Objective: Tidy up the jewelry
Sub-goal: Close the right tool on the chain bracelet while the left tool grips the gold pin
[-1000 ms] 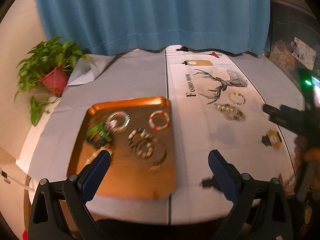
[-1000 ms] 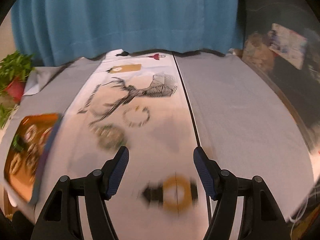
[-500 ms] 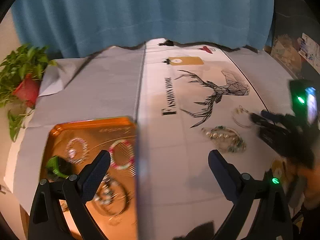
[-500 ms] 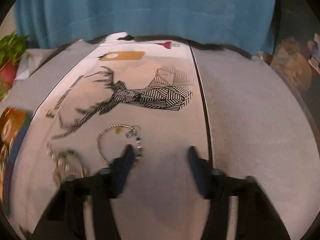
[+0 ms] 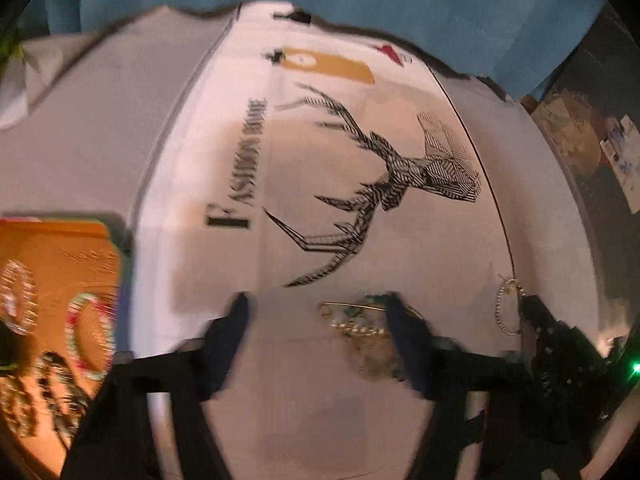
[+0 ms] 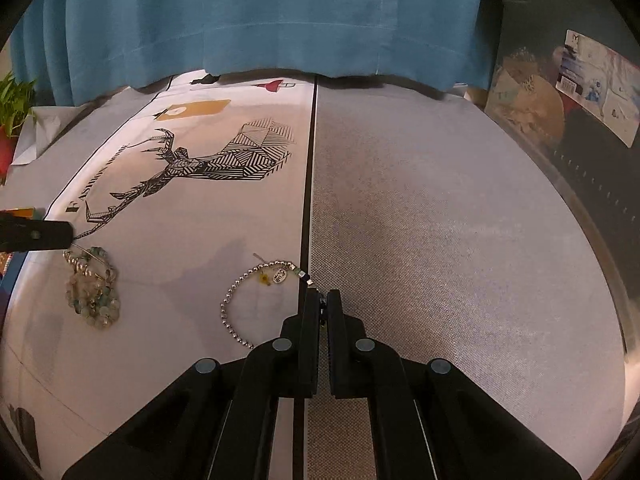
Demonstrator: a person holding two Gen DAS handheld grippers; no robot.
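Observation:
A silver bead bracelet [image 6: 240, 300] with small charms lies on the white deer-print cloth. My right gripper [image 6: 322, 300] is shut on its right side, with beads pinched between the pads. In the left wrist view the same bracelet [image 5: 506, 308] shows beside the right gripper [image 5: 552, 332]. A pale green and gold bead cluster [image 5: 360, 332] lies between the fingers of my left gripper [image 5: 320, 320]. Its jaws are closing, and the right finger overlaps the cluster in a blurred picture. From the right wrist the cluster [image 6: 92, 288] sits just below a left finger [image 6: 36, 234].
An orange tray [image 5: 60, 248] with several bracelets sits at the left. A potted plant [image 6: 12, 112] stands at the far left. A blue curtain [image 6: 260, 16] hangs behind the table. Dark shelving [image 6: 580, 152] with papers borders the table's right side.
My left gripper swung right from over the tray to the bead cluster and its jaws narrowed. My right gripper moved forward to the silver bracelet and shut on it.

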